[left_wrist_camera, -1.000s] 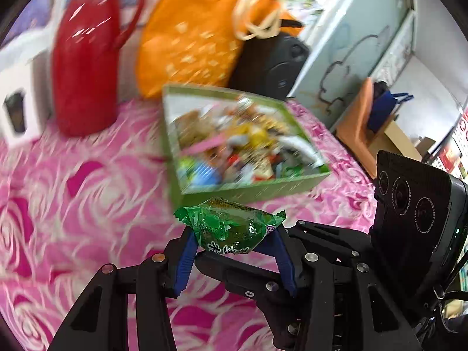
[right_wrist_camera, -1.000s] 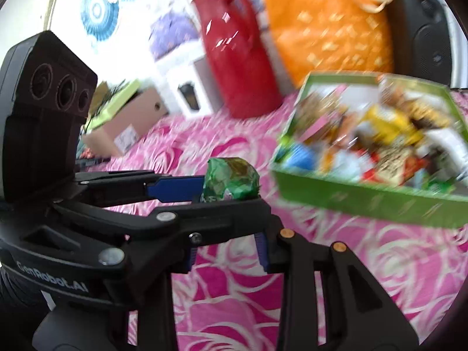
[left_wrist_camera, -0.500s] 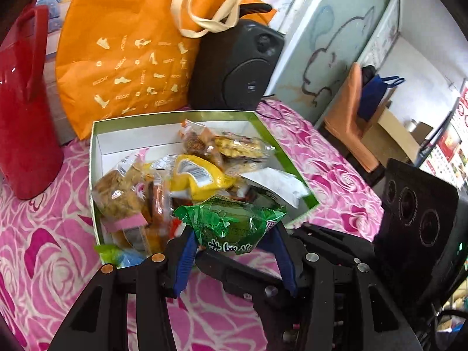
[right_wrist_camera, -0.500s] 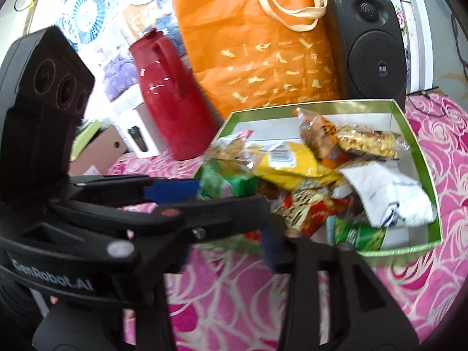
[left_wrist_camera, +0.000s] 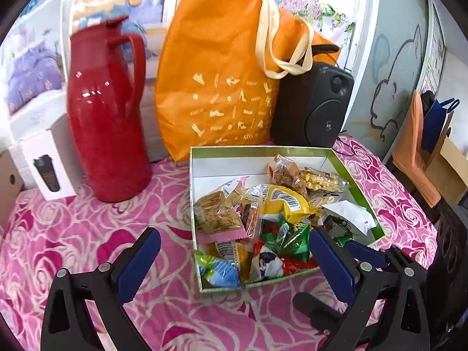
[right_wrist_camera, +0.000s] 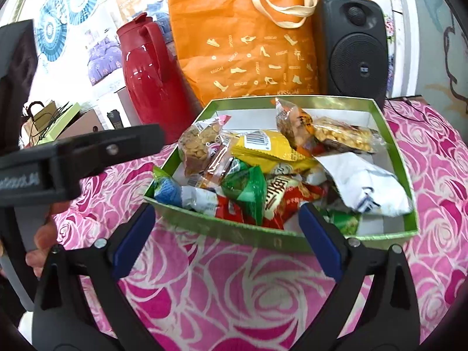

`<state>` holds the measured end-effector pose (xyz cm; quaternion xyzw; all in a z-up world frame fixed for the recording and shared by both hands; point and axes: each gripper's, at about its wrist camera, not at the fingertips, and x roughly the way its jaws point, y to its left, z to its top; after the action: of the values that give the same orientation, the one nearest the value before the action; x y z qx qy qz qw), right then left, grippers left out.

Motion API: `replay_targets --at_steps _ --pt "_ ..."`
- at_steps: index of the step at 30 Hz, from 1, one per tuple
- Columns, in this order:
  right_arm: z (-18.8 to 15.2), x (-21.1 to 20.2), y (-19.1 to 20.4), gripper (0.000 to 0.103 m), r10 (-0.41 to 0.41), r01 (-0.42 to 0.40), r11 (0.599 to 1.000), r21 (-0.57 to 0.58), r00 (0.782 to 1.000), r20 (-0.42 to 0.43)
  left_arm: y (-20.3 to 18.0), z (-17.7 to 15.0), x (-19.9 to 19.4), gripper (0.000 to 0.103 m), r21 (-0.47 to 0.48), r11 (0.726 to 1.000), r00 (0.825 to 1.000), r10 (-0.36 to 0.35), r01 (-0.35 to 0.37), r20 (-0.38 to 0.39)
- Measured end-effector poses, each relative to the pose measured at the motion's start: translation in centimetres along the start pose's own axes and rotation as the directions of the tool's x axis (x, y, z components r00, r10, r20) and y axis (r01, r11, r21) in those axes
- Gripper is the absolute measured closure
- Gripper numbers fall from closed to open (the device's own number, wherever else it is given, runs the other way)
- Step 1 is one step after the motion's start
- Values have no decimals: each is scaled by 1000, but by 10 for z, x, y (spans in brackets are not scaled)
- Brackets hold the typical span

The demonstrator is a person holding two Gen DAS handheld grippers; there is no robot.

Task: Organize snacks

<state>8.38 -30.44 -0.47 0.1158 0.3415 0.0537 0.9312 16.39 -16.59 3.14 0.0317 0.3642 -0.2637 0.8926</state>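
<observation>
A green-rimmed open box (left_wrist_camera: 364,199) (right_wrist_camera: 405,161) holds several snack packets. A green packet (left_wrist_camera: 289,238) (right_wrist_camera: 245,188) lies among them near the front, beside a yellow packet (left_wrist_camera: 283,203) (right_wrist_camera: 269,147) and a white one (right_wrist_camera: 365,187). My left gripper (left_wrist_camera: 234,259) is open and empty, its blue pads either side of the box's front. My right gripper (right_wrist_camera: 225,234) is open and empty just before the box's front wall. The left gripper's body also shows at the left of the right wrist view (right_wrist_camera: 87,152).
A red thermos jug (left_wrist_camera: 108,111) (right_wrist_camera: 146,73), an orange tote bag (left_wrist_camera: 222,84) (right_wrist_camera: 248,35) and a black speaker (left_wrist_camera: 316,105) (right_wrist_camera: 354,46) stand behind the box. A white carton (left_wrist_camera: 49,166) sits far left. The pink rose cloth (left_wrist_camera: 87,234) covers the table, which ends at the right.
Both grippers held a green packet a second ago. Both have opened and stand empty, and a green packet now lies in the box. The views have steadied facing the box.
</observation>
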Motion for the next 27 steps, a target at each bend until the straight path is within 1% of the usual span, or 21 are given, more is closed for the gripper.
replay_targets --at_steps 4,6,8,11,13,15,17,20,24,27 --pt "-4 -27 2 3 -11 11 1000 0 1000 26 -5 -6 -30 0 4 1000 999 24 -25 40" --pt "-8 -44 5 1 -42 43 999 -7 998 42 -6 -11 -49 0 1 999 997 52 -52 65" --pt "-13 -56 6 1 -66 67 998 -5 997 45 -7 -14 -59 0 -6 997 994 81 -80 74" --pt "-22 -72 7 1 -139 139 990 4 989 40 -5 -27 -76 0 -32 991 988 129 -127 86" --pt "-29 -78 7 1 -182 182 983 -3 983 32 -3 -40 -83 0 -57 986 984 162 -158 79" --pt "-37 -82 5 1 -246 246 969 -5 969 21 -4 -52 -86 0 -48 984 982 175 -172 69" --pt "-45 -85 1 1 -280 280 960 3 960 12 -7 -66 -88 0 -38 983 981 184 -182 61" --pt "-52 -86 -3 1 -291 291 956 23 957 -3 -11 -81 -88 0 -31 983 983 181 -180 37" --pt "-59 -81 -4 1 -306 307 952 22 952 -26 -13 -93 -85 0 -35 979 979 202 -201 13" --pt "-63 -79 0 1 -305 306 952 17 952 -35 -13 -98 -86 0 -36 979 979 202 -202 15"
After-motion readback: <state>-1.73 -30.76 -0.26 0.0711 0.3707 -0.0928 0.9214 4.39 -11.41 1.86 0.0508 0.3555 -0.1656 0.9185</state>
